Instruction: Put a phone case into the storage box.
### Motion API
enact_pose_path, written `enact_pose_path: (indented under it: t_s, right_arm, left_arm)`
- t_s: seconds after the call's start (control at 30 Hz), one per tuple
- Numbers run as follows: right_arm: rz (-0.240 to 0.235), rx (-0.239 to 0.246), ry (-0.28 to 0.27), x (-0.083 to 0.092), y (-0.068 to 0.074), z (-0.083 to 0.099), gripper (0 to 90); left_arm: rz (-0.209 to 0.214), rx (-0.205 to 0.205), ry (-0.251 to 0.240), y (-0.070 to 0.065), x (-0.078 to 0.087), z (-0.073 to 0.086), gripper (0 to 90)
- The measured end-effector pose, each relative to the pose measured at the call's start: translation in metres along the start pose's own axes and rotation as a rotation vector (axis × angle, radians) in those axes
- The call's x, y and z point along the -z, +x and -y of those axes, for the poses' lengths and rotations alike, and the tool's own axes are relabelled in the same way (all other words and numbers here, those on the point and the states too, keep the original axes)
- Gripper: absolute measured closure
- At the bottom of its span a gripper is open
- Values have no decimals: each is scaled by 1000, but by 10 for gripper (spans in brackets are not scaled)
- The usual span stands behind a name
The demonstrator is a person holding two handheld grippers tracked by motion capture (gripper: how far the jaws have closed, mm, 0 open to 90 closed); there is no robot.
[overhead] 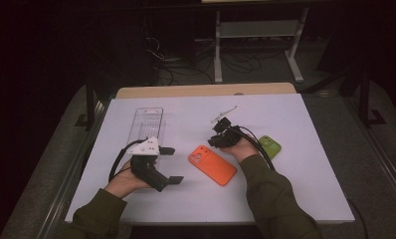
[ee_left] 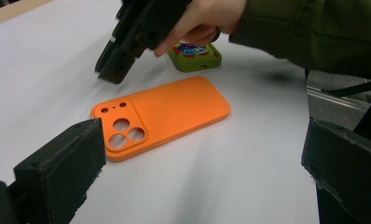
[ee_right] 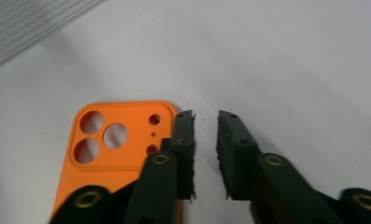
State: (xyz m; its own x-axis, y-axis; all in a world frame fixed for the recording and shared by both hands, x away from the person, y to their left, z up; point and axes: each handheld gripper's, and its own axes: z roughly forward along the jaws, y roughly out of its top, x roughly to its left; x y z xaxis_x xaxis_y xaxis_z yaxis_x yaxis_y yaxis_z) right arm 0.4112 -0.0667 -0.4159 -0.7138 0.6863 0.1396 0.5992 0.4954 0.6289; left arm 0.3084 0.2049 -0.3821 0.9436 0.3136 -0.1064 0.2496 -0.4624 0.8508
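An orange phone case (overhead: 212,165) lies flat on the white table, camera holes toward the far left. In the left gripper view the orange phone case (ee_left: 160,114) rests just ahead of my left gripper (ee_left: 202,172), whose jaws stand wide apart. My left gripper (overhead: 172,165) sits left of the case. My right gripper (overhead: 213,142) hovers over the case's far end, tilted down. In the right gripper view, my right gripper (ee_right: 205,140) shows a narrow gap with nothing in it, beside the case's camera corner (ee_right: 113,154).
A green phone case (overhead: 269,146) lies right of the right hand, also seen behind that hand as the green case (ee_left: 195,55). A clear plastic tray (overhead: 147,124) lies at the back left, and a small clear piece (overhead: 225,114) at the back middle. The white table (overhead: 285,189) has bare room at the right.
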Motion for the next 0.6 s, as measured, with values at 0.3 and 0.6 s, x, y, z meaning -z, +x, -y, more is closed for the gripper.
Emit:
enact_pose_path:
  t_s: [0.3, 0.6]
  right_arm:
    - [4, 9, -42, 35, -2, 19, 401]
    - [28, 46, -92, 67, 0, 62, 143]
  left_arm:
    - [-2, 5, 11, 0, -2, 1, 0]
    - [-5, 9, 19, 1, -3, 2, 0]
